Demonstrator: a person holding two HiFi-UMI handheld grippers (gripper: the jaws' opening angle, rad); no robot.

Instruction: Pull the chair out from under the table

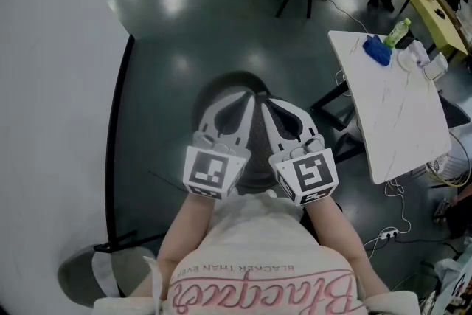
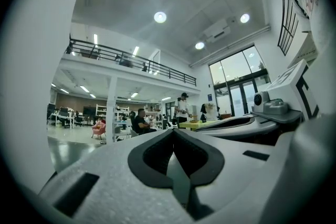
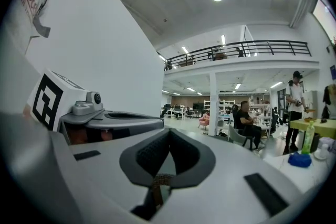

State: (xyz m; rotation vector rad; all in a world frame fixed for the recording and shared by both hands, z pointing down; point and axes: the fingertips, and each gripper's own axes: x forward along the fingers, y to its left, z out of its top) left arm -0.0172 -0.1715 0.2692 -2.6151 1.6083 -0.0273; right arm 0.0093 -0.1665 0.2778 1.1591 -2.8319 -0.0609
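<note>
A white marble-look table [image 1: 391, 107] stands to my right. Dark legs [image 1: 335, 105] show under its left edge; most of what stands beneath the top is hidden, so I cannot tell chair from table frame. My left gripper [image 1: 248, 94] and right gripper [image 1: 264, 99] are held side by side close to my body, pointing level over the dark floor, well short of the table. Both are shut with nothing between the jaws. The left gripper's tips [image 2: 174, 131] meet, and so do the right gripper's tips [image 3: 169, 131].
A blue cloth [image 1: 377, 50], a green bottle [image 1: 397, 32] and a white cup [image 1: 413, 55] sit on the table's far end. A curved white wall [image 1: 51, 122] runs along my left. People sit and stand at other tables [image 1: 428, 0] behind. Cables and a power strip [image 1: 389, 234] lie on the floor.
</note>
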